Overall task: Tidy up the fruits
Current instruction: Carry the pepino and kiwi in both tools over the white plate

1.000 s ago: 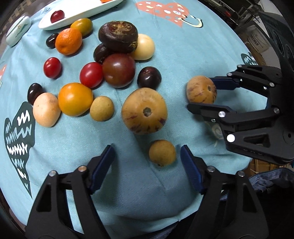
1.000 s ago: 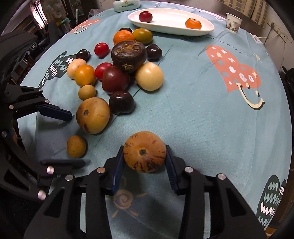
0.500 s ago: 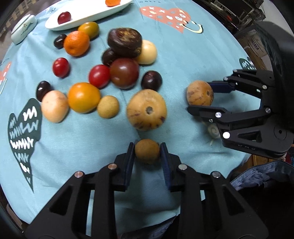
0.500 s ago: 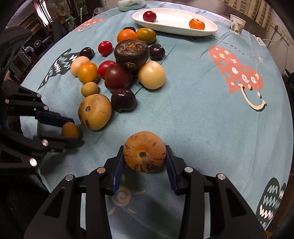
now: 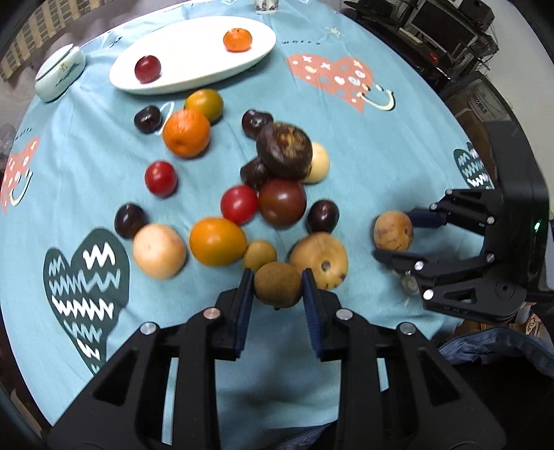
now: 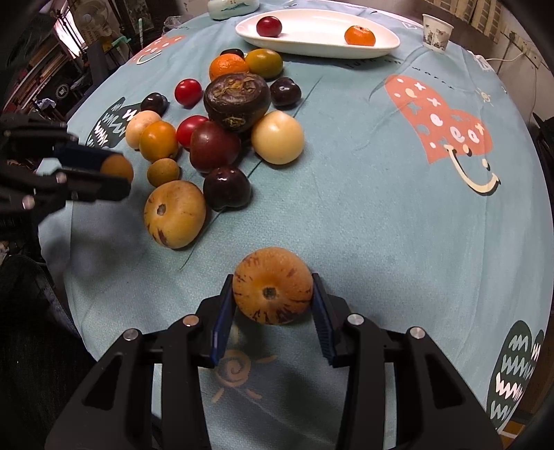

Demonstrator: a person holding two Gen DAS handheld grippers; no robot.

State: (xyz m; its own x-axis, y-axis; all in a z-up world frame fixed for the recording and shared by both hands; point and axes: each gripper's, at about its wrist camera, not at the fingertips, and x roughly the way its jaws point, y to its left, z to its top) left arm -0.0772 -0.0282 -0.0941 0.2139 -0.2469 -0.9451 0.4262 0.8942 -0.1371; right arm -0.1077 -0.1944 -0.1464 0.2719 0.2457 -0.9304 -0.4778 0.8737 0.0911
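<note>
My left gripper [image 5: 277, 287] is shut on a small round brown fruit [image 5: 277, 284] and holds it above the teal tablecloth [image 5: 381, 145]. The right wrist view shows that same left gripper [image 6: 114, 173] at the far left, lifted, with the small brown fruit [image 6: 117, 168] in it. My right gripper [image 6: 271, 294] is shut on a streaked tan melon-like fruit [image 6: 272, 285]; the left wrist view has this fruit [image 5: 393, 231] at right. A cluster of loose fruits lies mid-table, among them a larger tan streaked fruit [image 6: 175, 213] and a dark brown flattened fruit [image 6: 237, 101].
A white oval plate [image 6: 318, 48] at the far side holds a red fruit [image 6: 268, 26] and a small orange [image 6: 360, 35]. A paper cup [image 6: 437, 32] stands at the far right, a pale lidded dish [image 5: 59, 73] at the far left. The table edge runs close below both grippers.
My left gripper went from open around the small brown fruit to shut on it, then rose with it and shifted toward the fruit cluster. The right gripper and its fruit stayed still.
</note>
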